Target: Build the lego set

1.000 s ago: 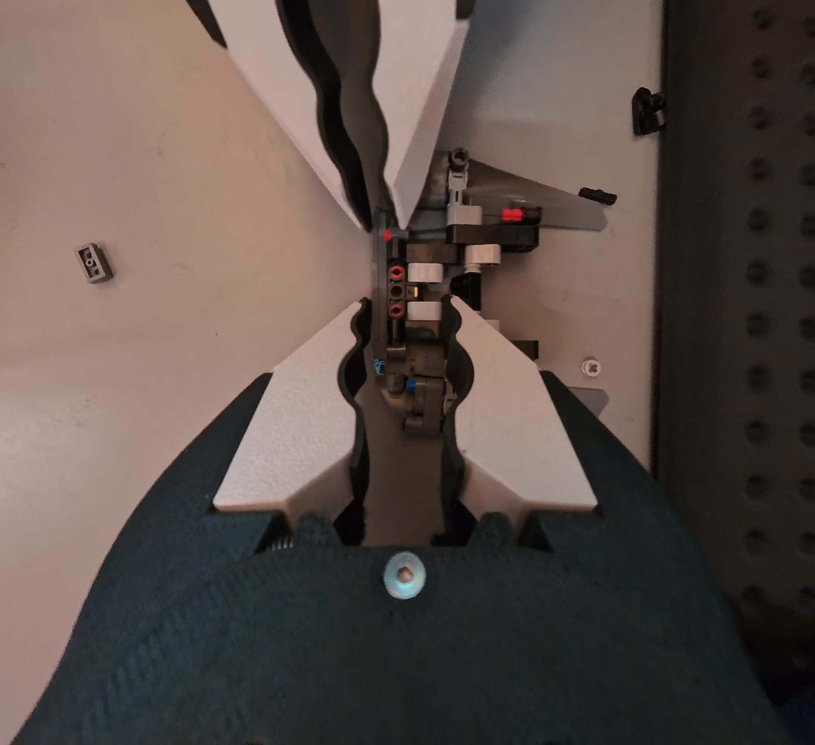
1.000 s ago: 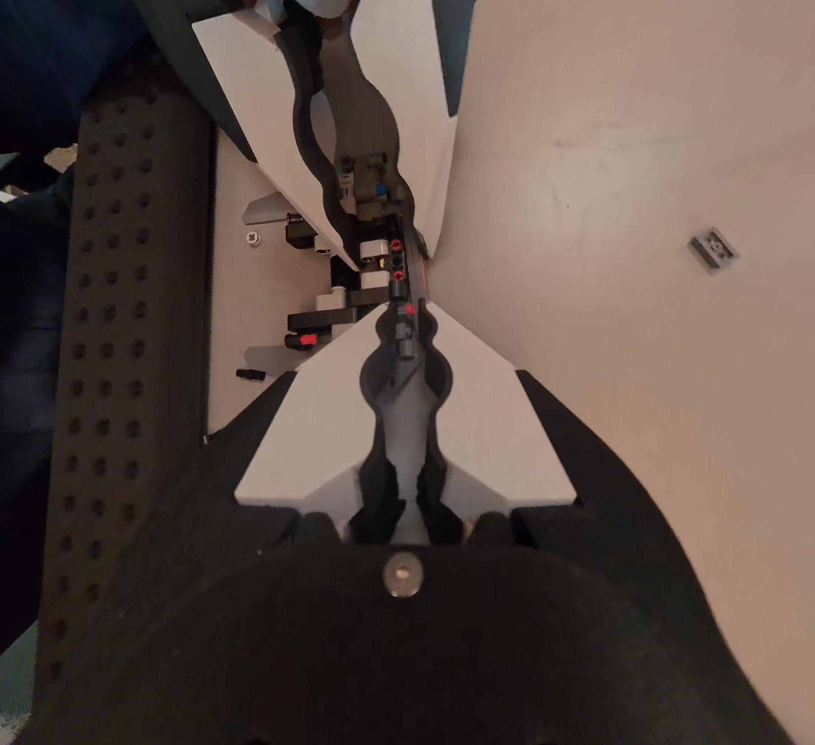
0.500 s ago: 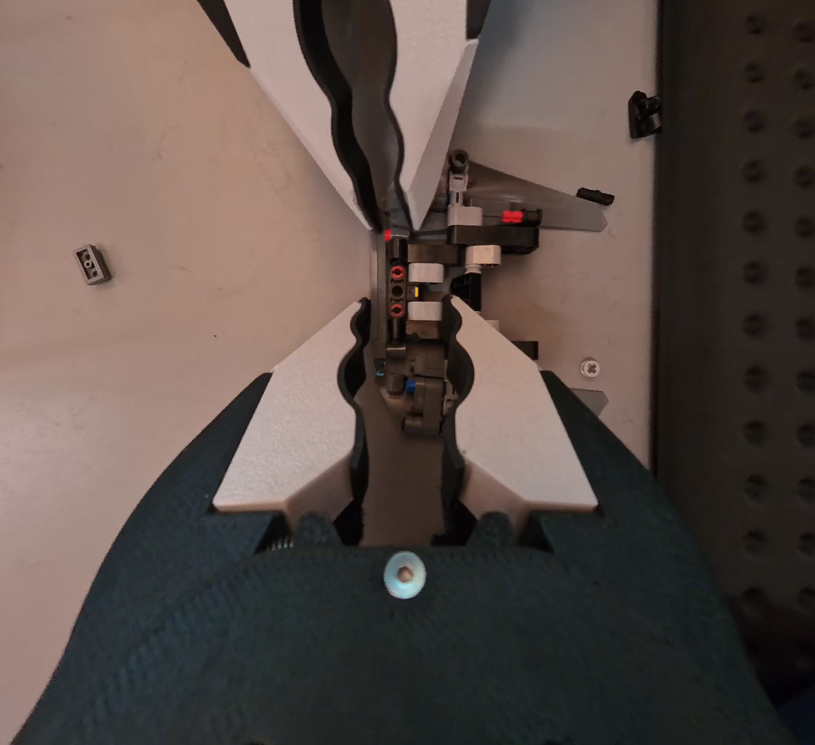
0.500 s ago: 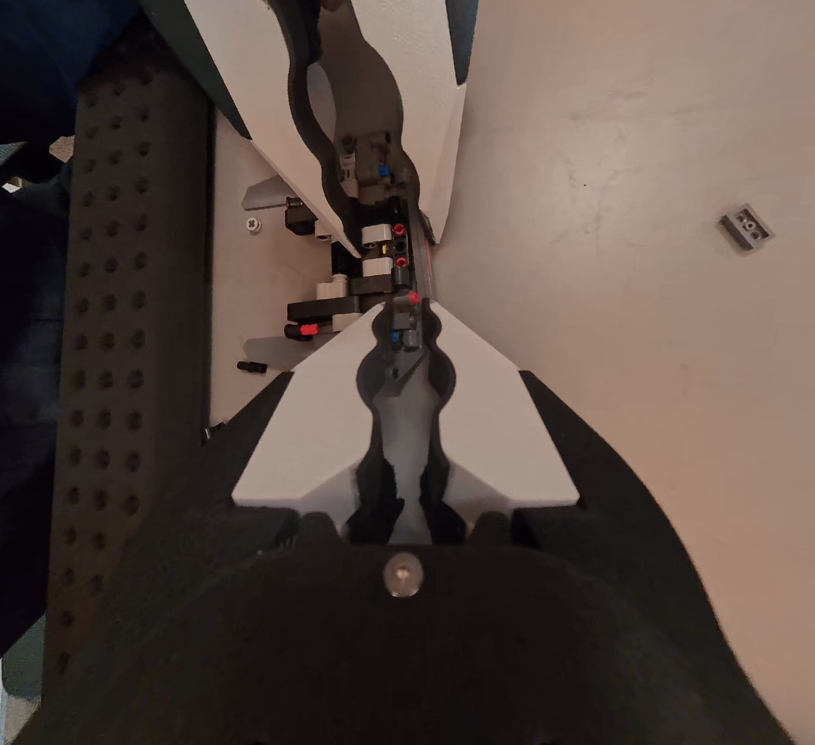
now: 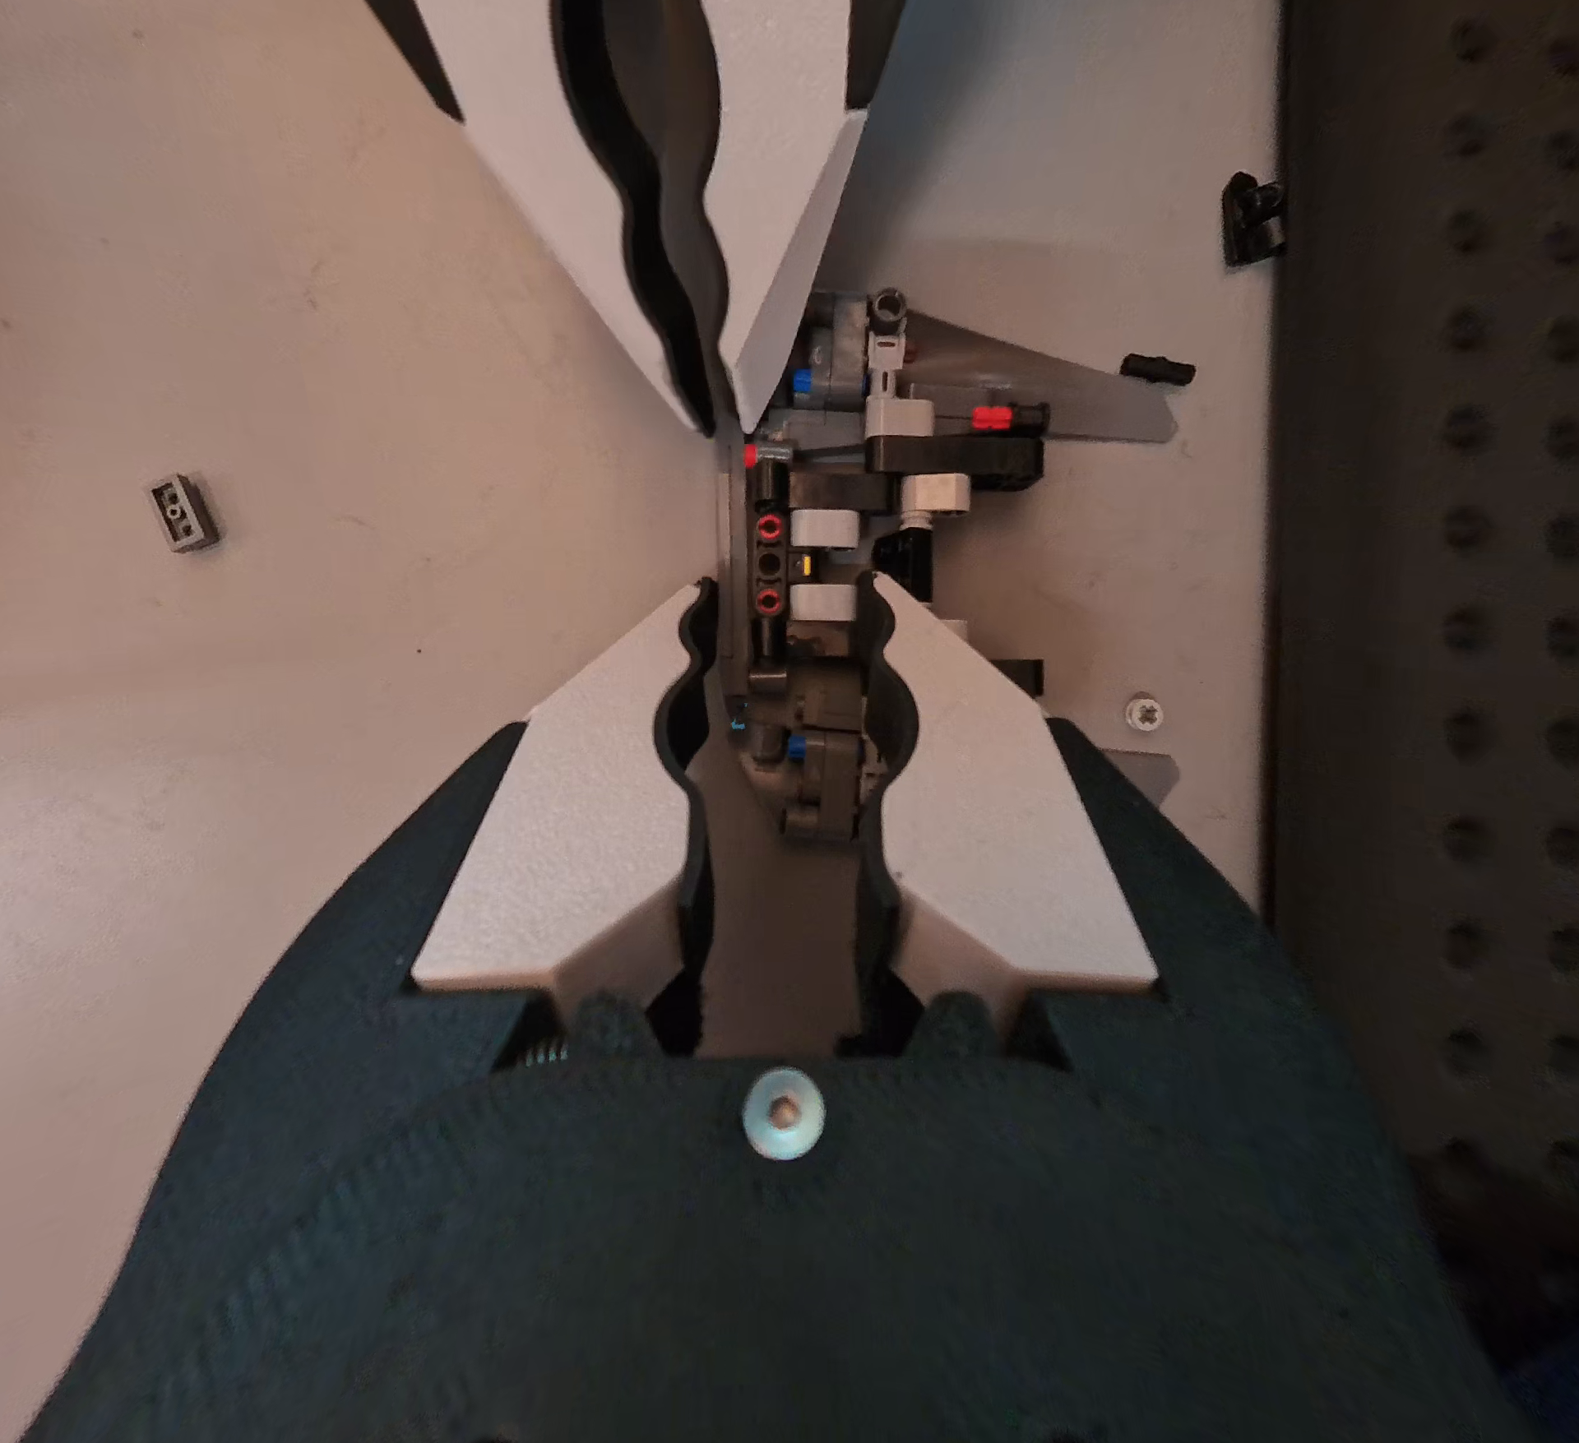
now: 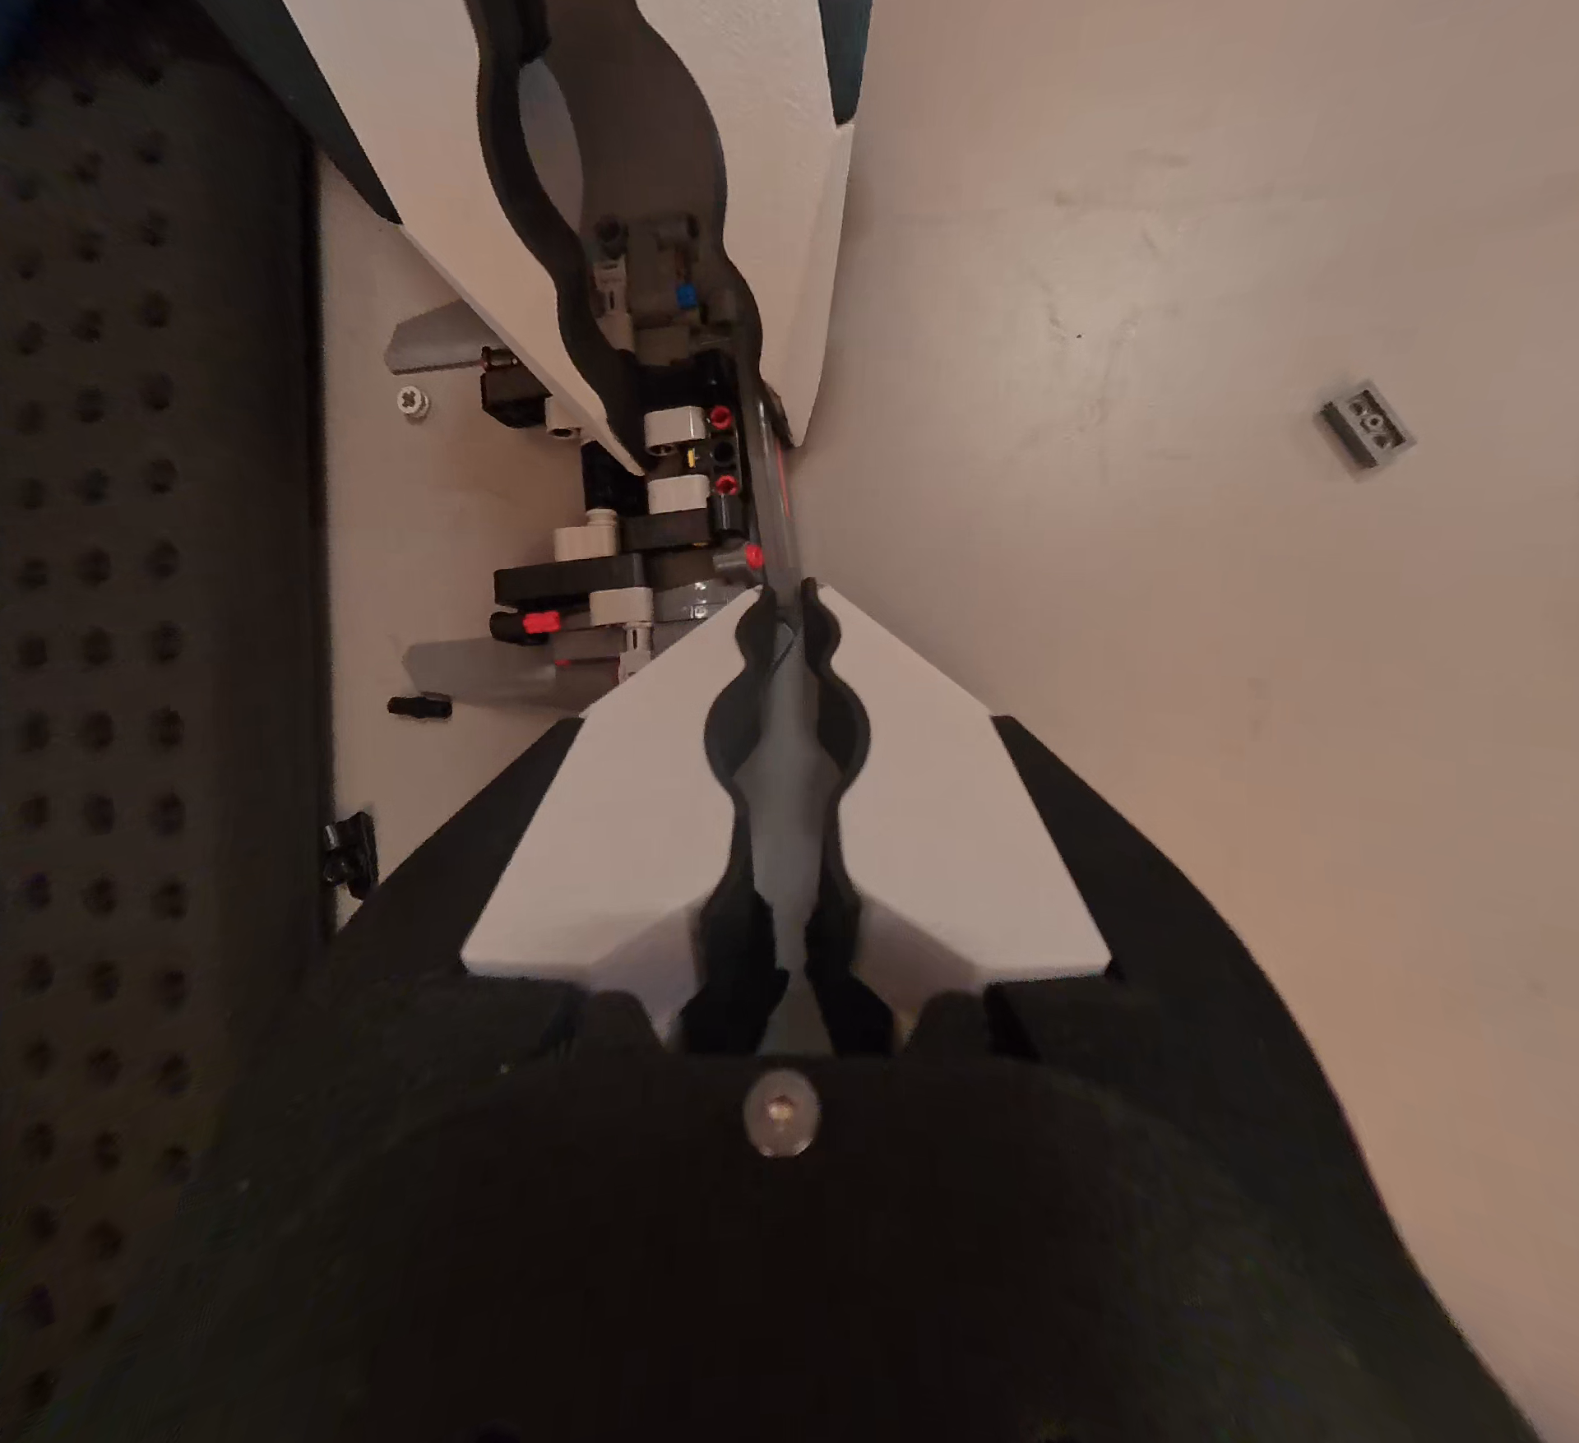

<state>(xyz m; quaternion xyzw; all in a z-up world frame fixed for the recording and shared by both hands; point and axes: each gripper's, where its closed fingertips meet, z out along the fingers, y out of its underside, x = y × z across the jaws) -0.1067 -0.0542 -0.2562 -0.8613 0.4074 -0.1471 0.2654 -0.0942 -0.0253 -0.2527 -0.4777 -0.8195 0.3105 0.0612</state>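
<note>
**A:** Between your two grippers, over the pale table (image 5: 299,719), sits the lego model (image 5: 820,548), held from both ends. Your left gripper (image 5: 786,599) has its jaws closed around the grey block at the near end, which looks like a steadying hold so the model can't twist.

**B:** And my right?

**A:** Your right gripper (image 6: 782,599) has its jaws pinched almost together on the thin grey panel (image 6: 773,496) running along the model's side. I judge you grip the panel's edge there so you can press or seat it against the row of red pins.

**B:** Anything loose nearby?

**A:** A small grey brick (image 5: 182,513) lies well apart on the table, and a black pin (image 6: 419,707) and a black connector (image 5: 1252,219) rest near the dark perforated mat (image 5: 1435,462). With such a thin pinch, the panel could slip sideways, so keep your left hold firm.
</note>
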